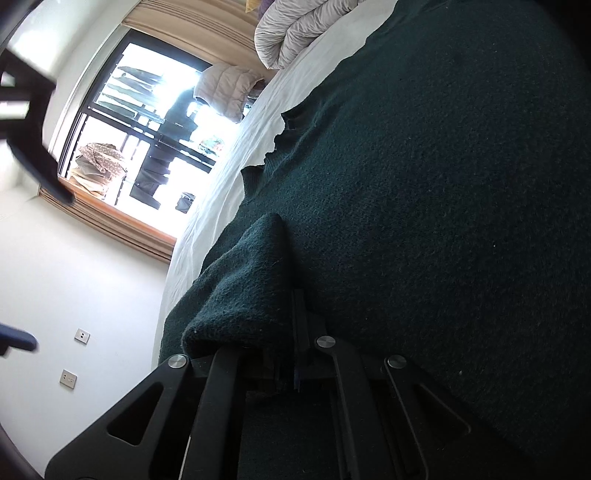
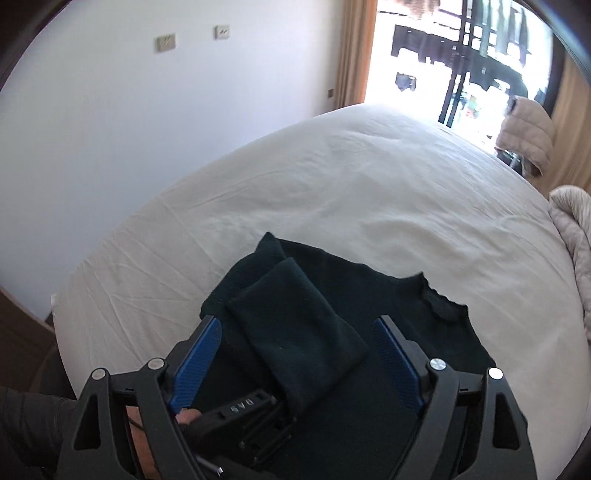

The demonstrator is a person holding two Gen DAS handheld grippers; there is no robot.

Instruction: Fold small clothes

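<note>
A dark green knit sweater [image 2: 436, 332] lies flat on the white bed sheet [image 2: 314, 192]; its wavy collar [image 2: 439, 306] points toward the window. My left gripper [image 1: 286, 295] is shut on the sweater's sleeve [image 1: 243, 288], which drapes over its fingers just above the sweater body [image 1: 443, 184]. In the right wrist view the left gripper [image 2: 255, 410] shows low in the middle with the sleeve [image 2: 295, 325] folded across the body. My right gripper [image 2: 299, 354] is open and empty, its blue pads [image 2: 195, 362] either side of that sleeve, above it.
A rumpled grey duvet [image 1: 303, 26] lies at the bed's far end [image 2: 576, 229]. A beige padded jacket [image 2: 524, 133] hangs by the window [image 1: 147, 122]. A white wall [image 2: 147, 92] with switch plates runs along the bed's left side.
</note>
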